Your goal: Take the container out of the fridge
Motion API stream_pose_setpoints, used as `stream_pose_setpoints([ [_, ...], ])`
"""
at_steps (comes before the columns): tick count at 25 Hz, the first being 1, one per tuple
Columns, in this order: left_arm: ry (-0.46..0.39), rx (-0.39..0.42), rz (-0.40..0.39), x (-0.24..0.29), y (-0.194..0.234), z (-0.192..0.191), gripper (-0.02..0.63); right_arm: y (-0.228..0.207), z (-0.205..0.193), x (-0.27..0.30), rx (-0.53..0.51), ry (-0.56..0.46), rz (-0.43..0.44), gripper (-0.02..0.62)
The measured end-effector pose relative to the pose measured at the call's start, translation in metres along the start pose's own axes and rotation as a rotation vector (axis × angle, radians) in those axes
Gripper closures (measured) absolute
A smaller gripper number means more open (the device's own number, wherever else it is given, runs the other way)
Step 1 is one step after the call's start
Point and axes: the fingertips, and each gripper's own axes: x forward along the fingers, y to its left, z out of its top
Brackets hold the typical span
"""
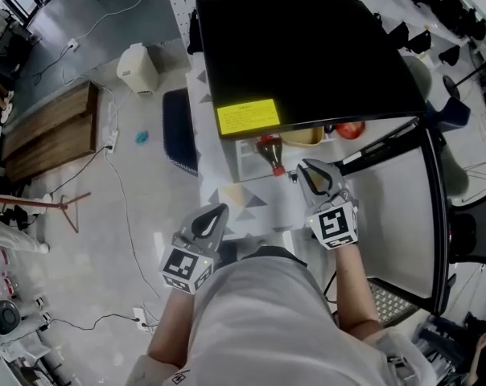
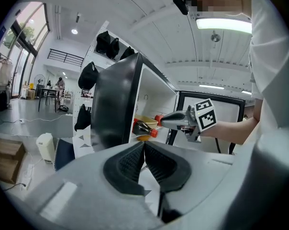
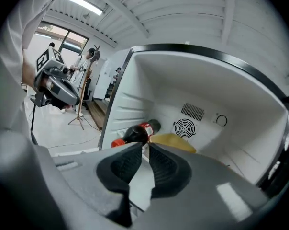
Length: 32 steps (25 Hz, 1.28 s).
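A small black fridge (image 1: pixel 307 55) stands with its door (image 1: pixel 432 215) swung open to the right. On its white shelf lie a yellow container (image 1: pixel 303 136) (image 3: pixel 173 142) (image 2: pixel 145 123) and, left of it, a cola bottle (image 1: pixel 269 153) (image 3: pixel 137 132) on its side, red cap outward. My right gripper (image 1: pixel 303 167) (image 3: pixel 145 146) hovers just outside the opening, pointing at the bottle and container, jaws a narrow crack apart with nothing between them. My left gripper (image 1: pixel 219 210) (image 2: pixel 143 145) hangs lower left of the fridge front, shut and empty.
A red round thing (image 1: pixel 349 129) sits at the right of the shelf. A white bin (image 1: pixel 138 68), a wooden bench (image 1: pixel 50 131) and cables (image 1: pixel 122 191) lie on the floor to the left. The fridge's back wall has a fan vent (image 3: pixel 184 127).
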Motion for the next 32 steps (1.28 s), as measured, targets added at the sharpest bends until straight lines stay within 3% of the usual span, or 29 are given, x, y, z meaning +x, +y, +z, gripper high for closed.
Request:
stream_pose_setpoints([
  [6, 0.02, -0.003, -0.044, 0.008, 0.021, -0.002, 0.595, -0.008, -0.005, 0.029, -0.105, 0.077, -0.039, 0.46],
  [13, 0.029, -0.002, -0.084, 0.01, 0.037, -0.005, 0.595, -0.019, -0.017, 0.053, -0.225, 0.194, -0.07, 0.427],
  [23, 0.042, -0.009, -0.121, 0.007, 0.059, -0.008, 0.595, -0.006, -0.036, 0.08, -0.366, 0.339, -0.013, 0.423],
  [32, 0.042, -0.004, -0.161, 0.006, 0.073, -0.006, 0.595, -0.007, -0.038, 0.079, -0.435, 0.408, -0.076, 0.48],
])
